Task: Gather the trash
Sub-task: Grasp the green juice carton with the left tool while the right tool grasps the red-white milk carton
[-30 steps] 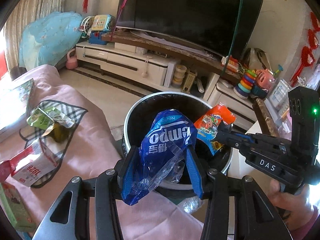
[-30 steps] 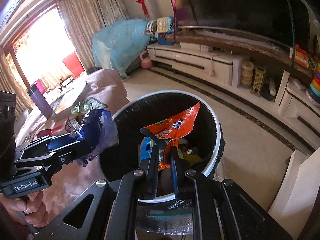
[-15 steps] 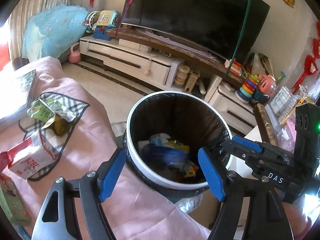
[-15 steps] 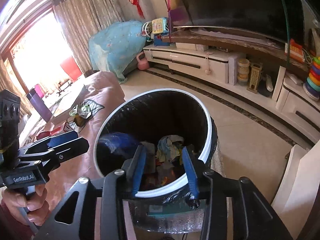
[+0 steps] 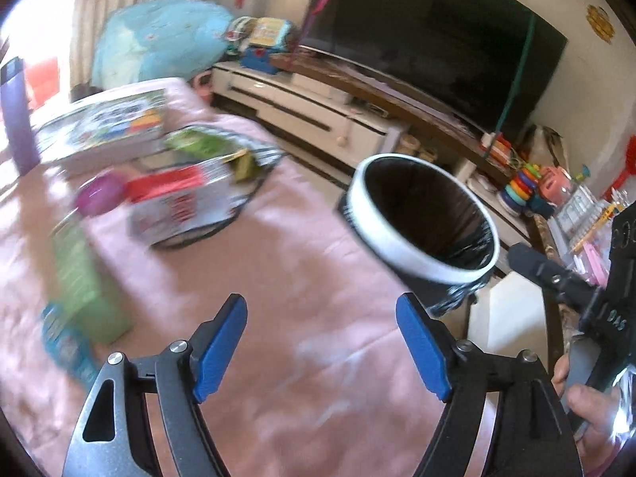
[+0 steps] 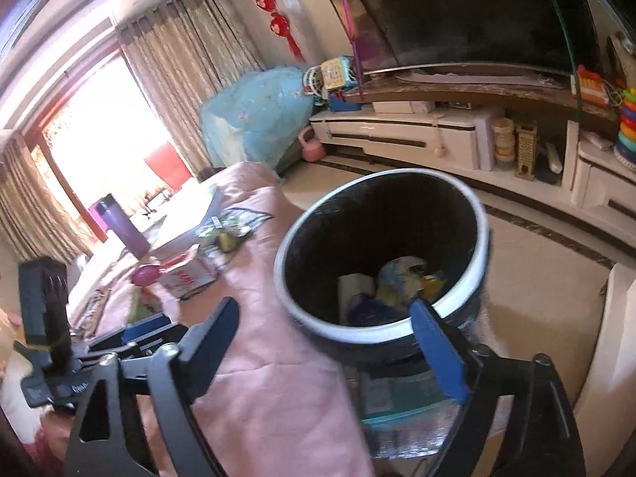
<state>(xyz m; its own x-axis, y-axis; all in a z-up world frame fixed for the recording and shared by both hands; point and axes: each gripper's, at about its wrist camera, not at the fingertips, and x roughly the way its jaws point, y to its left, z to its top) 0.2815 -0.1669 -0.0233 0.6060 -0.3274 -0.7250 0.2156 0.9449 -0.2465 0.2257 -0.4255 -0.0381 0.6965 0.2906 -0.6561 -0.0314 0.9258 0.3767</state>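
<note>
Here, only my right gripper (image 6: 326, 342) view shows trash inside bin (image 6: 483, 246); left gripper (image 5: 322, 342) view shows "DAS" at 3 o'clock; both jaws just opened, empty.

Trash on pink cloth (image 5: 302, 278) motion-blurred, labels unreadable, bin (image 5: 417, 254) inside dark in left view

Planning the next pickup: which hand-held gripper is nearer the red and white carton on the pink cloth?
Left. The left hand-held gripper hangs open over the cloth near the red and white carton; the right hand-held gripper is open by the trash bin.
</note>
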